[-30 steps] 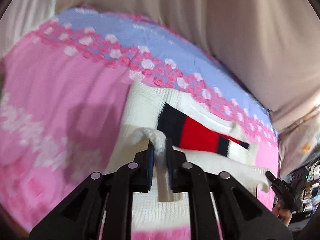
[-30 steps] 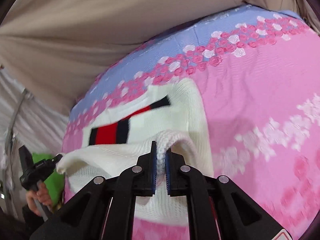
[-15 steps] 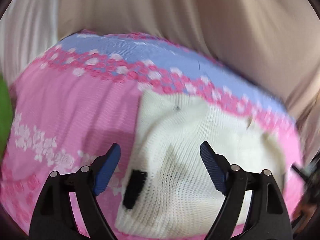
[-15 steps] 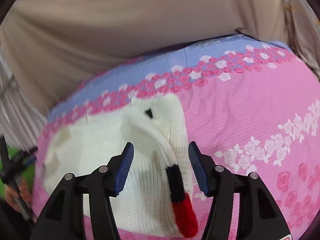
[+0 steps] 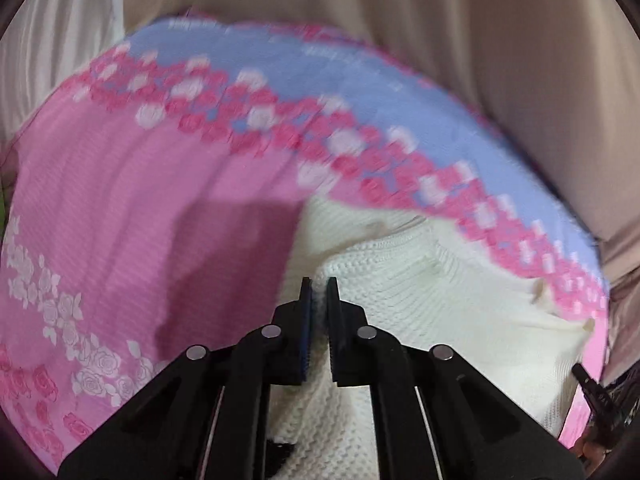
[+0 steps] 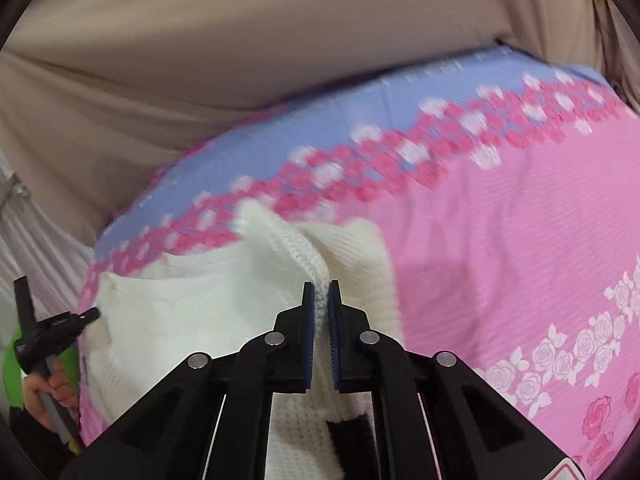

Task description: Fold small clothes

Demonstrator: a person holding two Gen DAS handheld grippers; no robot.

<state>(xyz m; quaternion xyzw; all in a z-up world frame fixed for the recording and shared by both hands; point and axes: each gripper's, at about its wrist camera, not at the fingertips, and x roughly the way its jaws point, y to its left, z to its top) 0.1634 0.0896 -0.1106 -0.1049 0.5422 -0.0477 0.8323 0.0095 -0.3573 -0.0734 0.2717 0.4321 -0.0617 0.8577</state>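
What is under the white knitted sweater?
The white knitted sweater lies on a pink rose-printed bedsheet visible around it. What lies beneath its folded layers is covered.

The cream-white knitted garment point(image 5: 432, 300) looks soft and chunky, its ribbed stitches matt. Under it, the pink and blue rose-printed bed sheet point(image 6: 500, 240) is thin woven cloth, faintly ridged. The beige curtain cloth point(image 6: 240, 60) hangs smooth with a dull sheen.
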